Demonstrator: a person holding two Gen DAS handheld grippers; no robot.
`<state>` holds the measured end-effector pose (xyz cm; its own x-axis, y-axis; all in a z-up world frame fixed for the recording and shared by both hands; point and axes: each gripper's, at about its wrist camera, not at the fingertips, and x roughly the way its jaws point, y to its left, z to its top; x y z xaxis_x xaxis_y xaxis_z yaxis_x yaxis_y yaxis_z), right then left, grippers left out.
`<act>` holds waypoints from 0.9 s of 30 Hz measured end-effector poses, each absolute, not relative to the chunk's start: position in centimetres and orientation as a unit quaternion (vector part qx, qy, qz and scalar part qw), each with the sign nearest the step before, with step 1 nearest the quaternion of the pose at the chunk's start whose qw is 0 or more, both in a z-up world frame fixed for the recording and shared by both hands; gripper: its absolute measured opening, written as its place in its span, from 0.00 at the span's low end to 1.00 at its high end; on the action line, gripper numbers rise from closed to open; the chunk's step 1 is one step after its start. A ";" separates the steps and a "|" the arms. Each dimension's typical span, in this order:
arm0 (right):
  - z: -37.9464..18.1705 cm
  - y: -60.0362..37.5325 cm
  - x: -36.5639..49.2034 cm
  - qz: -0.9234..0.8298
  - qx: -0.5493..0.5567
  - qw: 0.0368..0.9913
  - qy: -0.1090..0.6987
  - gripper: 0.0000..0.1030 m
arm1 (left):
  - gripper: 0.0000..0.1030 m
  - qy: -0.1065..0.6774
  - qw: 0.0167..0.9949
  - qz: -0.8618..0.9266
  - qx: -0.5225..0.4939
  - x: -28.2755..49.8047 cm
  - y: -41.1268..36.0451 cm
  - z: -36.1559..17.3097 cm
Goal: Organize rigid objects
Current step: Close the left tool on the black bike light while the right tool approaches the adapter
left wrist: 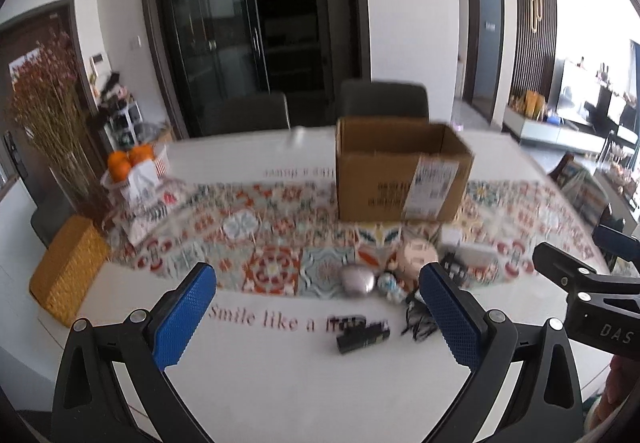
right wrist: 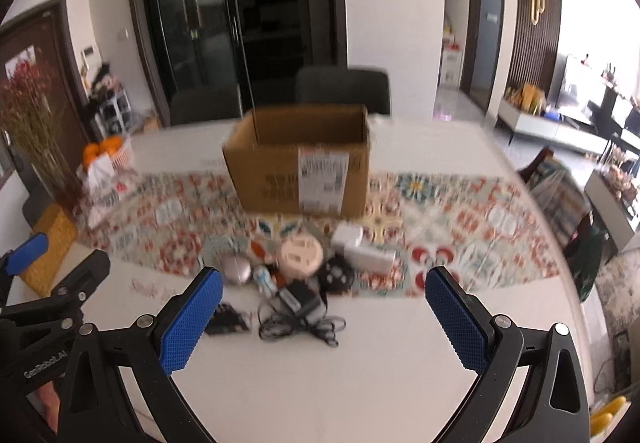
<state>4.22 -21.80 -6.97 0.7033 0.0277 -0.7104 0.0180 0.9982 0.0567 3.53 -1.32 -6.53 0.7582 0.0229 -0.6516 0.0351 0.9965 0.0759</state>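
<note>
Clutter lies in a loose heap on the surface point(right wrist: 360, 383), at the near edge of a patterned runner point(right wrist: 480, 219): a silver mouse point(right wrist: 237, 269), a round cream case point(right wrist: 301, 255), white chargers point(right wrist: 362, 247), a black round gadget point(right wrist: 337, 275), a black adapter with tangled cord point(right wrist: 298, 313), a small figurine point(right wrist: 265, 279) and a black bar point(left wrist: 362, 333). Motion blur hides finer detail. Both tongs hover short of the heap, wide open and empty: right tongs point(right wrist: 323, 315) frame the cord, left tongs point(left wrist: 316, 319) frame the bar. Behind the heap stands an open box point(right wrist: 304, 163). Far left are oranges point(left wrist: 129, 159), dried flowers point(left wrist: 48, 111) and a yellow basket point(left wrist: 68, 275).
</note>
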 end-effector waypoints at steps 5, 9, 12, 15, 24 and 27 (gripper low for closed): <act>-11.1 -22.1 6.0 0.011 0.027 0.898 0.439 0.99 | 1.00 0.399 0.916 -0.001 0.039 4.7 -1.6 -10.7; -14.2 -22.1 7.1 0.027 0.030 0.878 0.477 0.99 | 1.00 0.431 0.902 -0.009 0.024 5.4 -1.6 -13.3; -16.1 -22.1 7.9 0.035 0.028 0.866 0.498 0.99 | 1.00 0.456 0.890 -0.010 0.009 6.3 -1.8 -15.3; -17.4 -22.1 8.7 0.038 0.025 0.858 0.512 0.99 | 1.00 0.479 0.878 -0.008 -0.009 7.2 -1.9 -17.3; -20.3 -22.8 11.1 0.045 0.015 0.842 0.538 0.99 | 0.97 0.533 0.845 0.002 -0.046 10.1 -2.8 -21.4; -20.9 -23.0 11.7 0.045 0.013 0.840 0.541 0.99 | 0.96 0.548 0.835 0.006 -0.056 10.9 -3.2 -22.7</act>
